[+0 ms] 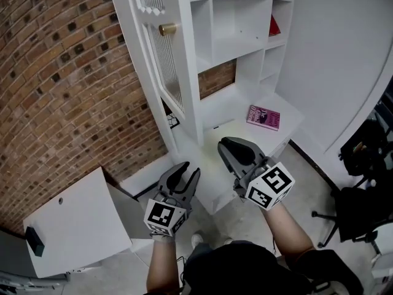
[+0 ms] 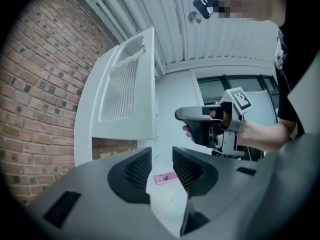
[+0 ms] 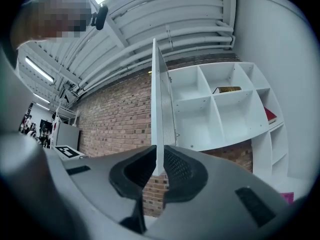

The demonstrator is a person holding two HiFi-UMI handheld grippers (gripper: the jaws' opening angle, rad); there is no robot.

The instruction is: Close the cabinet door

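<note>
The door (image 1: 164, 60) is swung wide open from the cabinet (image 1: 236, 26). Below it, the left tool (image 1: 187, 171) is held open and empty. The right tool (image 1: 232, 149) is also held open, clear of the door. A pink book (image 1: 263, 117) is laid on the cabinet's ledge.

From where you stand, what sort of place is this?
Probably a lab or studio workspace rather than a home: a bare brick wall, a ribbed metal ceiling, and a black office chair near a white cabinet with its door open.
</note>
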